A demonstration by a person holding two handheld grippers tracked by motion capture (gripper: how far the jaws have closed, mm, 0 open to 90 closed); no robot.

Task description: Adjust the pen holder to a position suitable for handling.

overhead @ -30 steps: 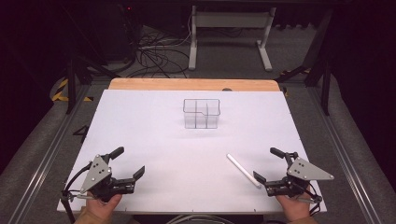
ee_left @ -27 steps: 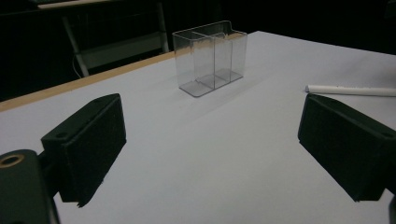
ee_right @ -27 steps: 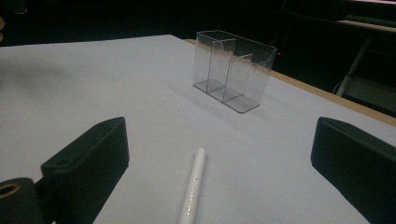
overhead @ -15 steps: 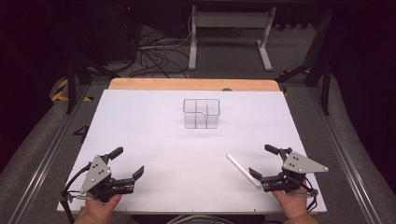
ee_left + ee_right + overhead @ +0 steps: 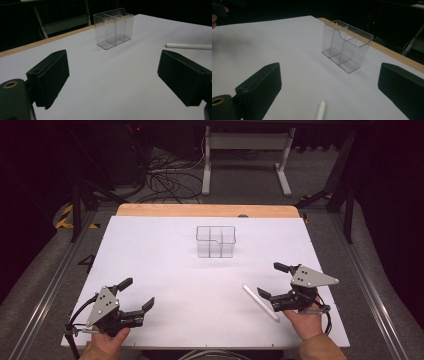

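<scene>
A clear plastic organiser [image 5: 215, 241] with several compartments stands upright at the far middle of the white table [image 5: 165, 255]; it also appears as the organiser [image 5: 113, 28] and the organiser [image 5: 346, 46] in the gripper views. A white stick [image 5: 260, 302] lies flat at the near right, just left of my right gripper [image 5: 272, 281], which is open and holds nothing. The stick's tip [image 5: 321, 110] lies between that gripper's jaws in the right gripper view. My left gripper [image 5: 136, 293] is open at the near left, empty, with the stick [image 5: 188, 46] off to its right.
A wooden strip [image 5: 205, 210] borders the table's far edge. Beyond it stand a metal stand [image 5: 245, 150] and loose cables [image 5: 165, 170] on the dark floor. Rails [image 5: 45, 290] run along both sides of the table.
My right gripper has shifted a little left and forward, closer to the white stick. The left gripper has barely moved.
</scene>
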